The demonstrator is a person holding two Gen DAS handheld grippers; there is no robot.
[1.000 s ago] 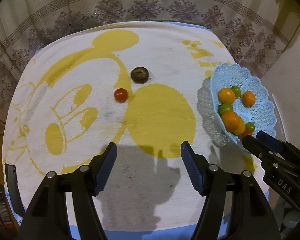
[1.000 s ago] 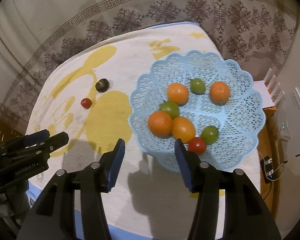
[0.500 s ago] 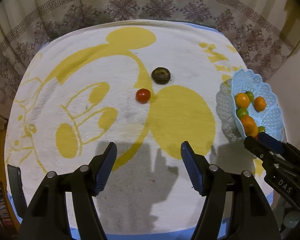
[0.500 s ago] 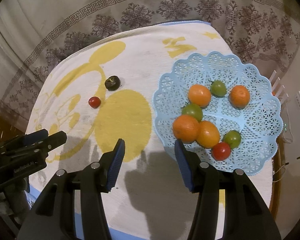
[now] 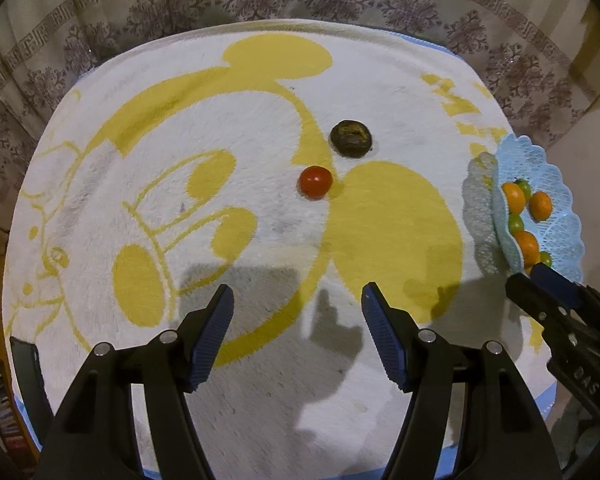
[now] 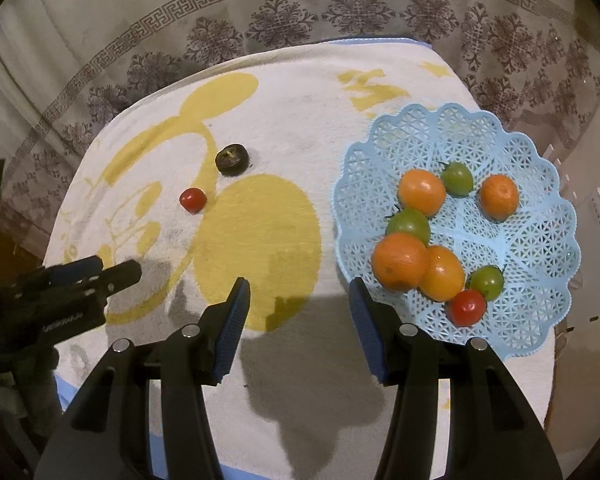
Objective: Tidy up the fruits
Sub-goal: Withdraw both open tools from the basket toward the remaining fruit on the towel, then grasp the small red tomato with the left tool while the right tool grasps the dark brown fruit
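A small red tomato [image 5: 315, 182] and a dark brown fruit [image 5: 351, 138] lie loose on the white and yellow towel [image 5: 220, 120]; both also show in the right wrist view, the tomato [image 6: 193, 200] and the dark fruit [image 6: 232, 160]. A light blue lattice basket [image 6: 540, 240] at the right holds several orange, green and red fruits [image 6: 400, 260]. My left gripper [image 5: 298, 312] is open and empty, above the towel short of the tomato. My right gripper [image 6: 300, 296] is open and empty, left of the basket.
The towel covers a table draped with a patterned lace cloth [image 6: 300, 12]. The basket [image 5: 556, 216] sits at the table's right edge. The right gripper shows at the left view's right side [image 5: 548, 292]; the left gripper shows at the right view's left [image 6: 96, 274].
Both grippers have shifted left across the table. The tomato and dark fruit now sit nearer the middle of the left view, and the basket has slid toward the right in both views.
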